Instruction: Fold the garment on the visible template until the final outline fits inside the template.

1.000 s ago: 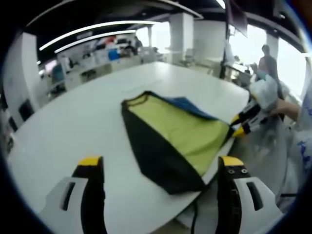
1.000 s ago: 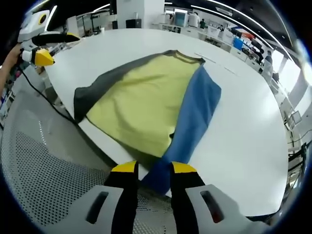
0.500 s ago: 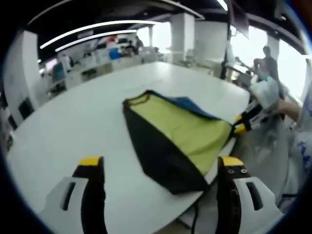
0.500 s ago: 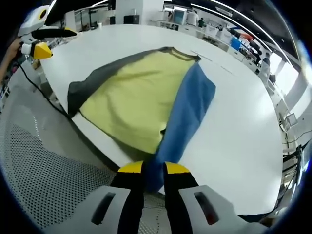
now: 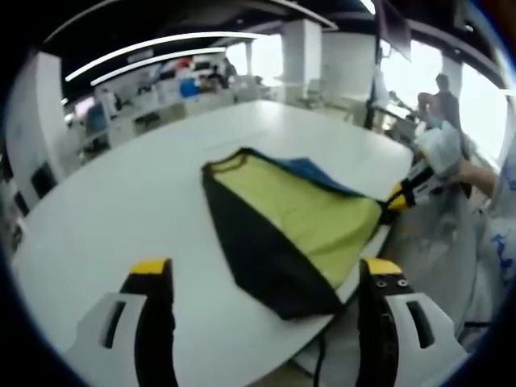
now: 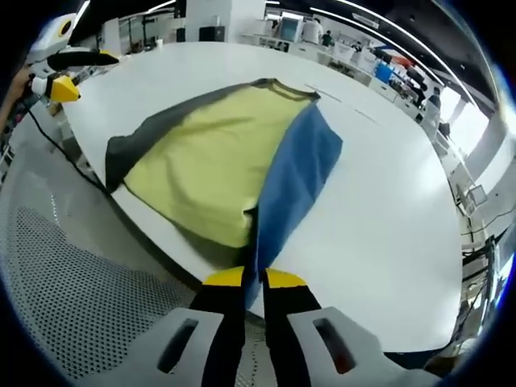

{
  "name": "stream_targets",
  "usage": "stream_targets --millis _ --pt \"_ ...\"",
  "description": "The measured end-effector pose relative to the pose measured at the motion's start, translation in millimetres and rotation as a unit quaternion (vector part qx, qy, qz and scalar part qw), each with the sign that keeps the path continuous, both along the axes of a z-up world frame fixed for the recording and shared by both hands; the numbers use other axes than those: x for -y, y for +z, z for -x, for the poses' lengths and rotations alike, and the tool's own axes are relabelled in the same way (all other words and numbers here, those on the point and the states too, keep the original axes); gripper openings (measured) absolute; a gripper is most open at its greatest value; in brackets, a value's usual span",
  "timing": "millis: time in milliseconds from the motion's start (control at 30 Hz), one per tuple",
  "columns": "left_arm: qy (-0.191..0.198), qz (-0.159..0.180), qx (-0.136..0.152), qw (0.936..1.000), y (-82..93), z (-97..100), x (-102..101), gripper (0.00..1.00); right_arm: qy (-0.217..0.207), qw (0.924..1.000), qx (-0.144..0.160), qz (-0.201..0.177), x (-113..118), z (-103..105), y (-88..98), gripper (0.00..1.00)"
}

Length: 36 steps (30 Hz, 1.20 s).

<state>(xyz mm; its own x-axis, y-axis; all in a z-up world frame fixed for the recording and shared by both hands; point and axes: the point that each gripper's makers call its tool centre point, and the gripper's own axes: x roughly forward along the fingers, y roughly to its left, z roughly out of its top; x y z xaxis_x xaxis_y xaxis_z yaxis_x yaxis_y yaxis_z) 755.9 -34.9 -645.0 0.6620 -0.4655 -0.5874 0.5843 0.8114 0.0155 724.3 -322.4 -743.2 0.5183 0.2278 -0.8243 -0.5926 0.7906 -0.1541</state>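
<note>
Yellow-blue garment point(image 6: 242, 165) on white table point(image 6: 387, 218), hem corner hidden inside right claw point(image 6: 254, 280)

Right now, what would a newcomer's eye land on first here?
The garment, yellow in the middle with a blue panel and a dark panel, spread near the edge of the big white table. Next, the right gripper, shut on the blue corner at that edge, while the left gripper hangs open.
</note>
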Motion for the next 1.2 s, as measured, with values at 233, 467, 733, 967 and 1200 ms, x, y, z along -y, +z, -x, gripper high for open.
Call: stream_targets --millis 233,467,733,967,1200 --pt "-0.001 -0.002 -0.001 1.0000 -0.1 -0.3 1 0.91 -0.002 1.0000 -0.006 -0.005 1 1 -1.9 0.04" --pt "0.005 0.002 -0.005 1.0000 -0.1 0.1 2 0.91 -0.001 1.0000 -0.007 -0.004 4 0 -2.0 0.02" --pt "0.004 0.002 -0.007 1.0000 1.8 3.1 5 0.94 0.001 0.9999 0.000 -0.013 7 -6 3.9 0.01" --pt "0.000 0.012 -0.004 0.9999 8.2 5.2 11 0.99 0.008 0.9998 0.008 -0.014 9 -10 9.9 0.01" --pt "0.003 0.010 0.004 0.9999 15.3 5.8 13 1.00 0.008 0.9997 0.019 -0.013 19 -18 18.2 0.01"
